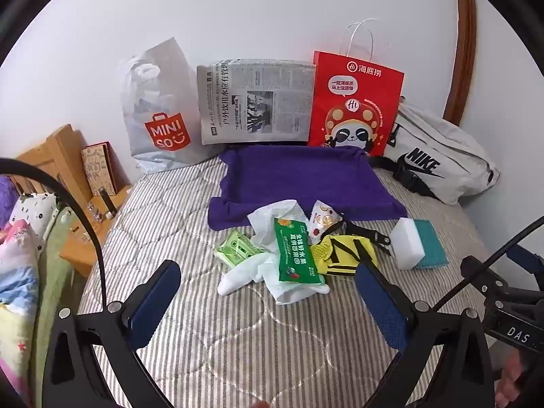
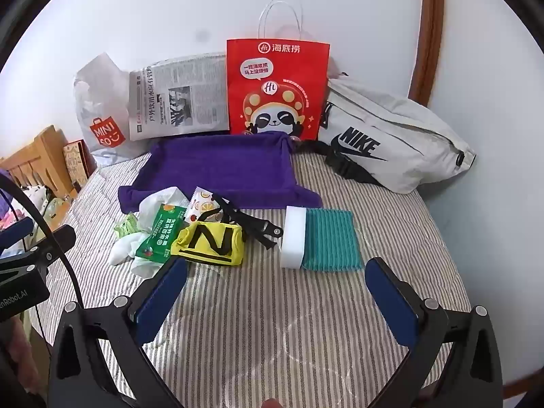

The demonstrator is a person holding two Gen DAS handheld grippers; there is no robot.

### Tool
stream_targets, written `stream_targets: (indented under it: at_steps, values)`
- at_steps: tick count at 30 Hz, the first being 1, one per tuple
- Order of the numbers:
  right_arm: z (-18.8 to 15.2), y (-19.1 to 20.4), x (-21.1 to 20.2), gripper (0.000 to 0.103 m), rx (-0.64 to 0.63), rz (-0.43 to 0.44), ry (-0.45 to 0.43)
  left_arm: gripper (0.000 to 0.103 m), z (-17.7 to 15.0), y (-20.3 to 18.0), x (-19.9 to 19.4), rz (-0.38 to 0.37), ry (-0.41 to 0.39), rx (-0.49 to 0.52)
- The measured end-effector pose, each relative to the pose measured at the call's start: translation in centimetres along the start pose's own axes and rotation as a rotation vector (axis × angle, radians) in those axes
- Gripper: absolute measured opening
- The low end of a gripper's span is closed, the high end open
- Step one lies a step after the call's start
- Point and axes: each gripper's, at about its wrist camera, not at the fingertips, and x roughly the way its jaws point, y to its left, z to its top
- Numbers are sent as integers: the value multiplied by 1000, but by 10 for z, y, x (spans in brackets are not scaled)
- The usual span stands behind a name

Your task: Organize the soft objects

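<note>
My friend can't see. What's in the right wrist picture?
Two open blue fingers hover over a striped bed. Ahead lie a white sponge on a teal cloth, a yellow pouch and a purple towel.
</note>
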Motion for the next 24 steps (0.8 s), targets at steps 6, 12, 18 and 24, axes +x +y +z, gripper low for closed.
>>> stream_targets:
  at_steps: [6,12,18,24]
  values:
    - [-5,-4,0,103,-5,-4,-8,103,0,1,1,-19,6,3]
    - [4,2,-9,103,-12,-11,-8,103,-1,-1,-7,-14,9,12]
    - [-2,-1,-13,103,-13,-7,-24,103,-6,-7,-7,-3,2,28]
    - [-3,-1,-13,103,-14,-12,-24,103,-8,-5,-8,-9,0,25]
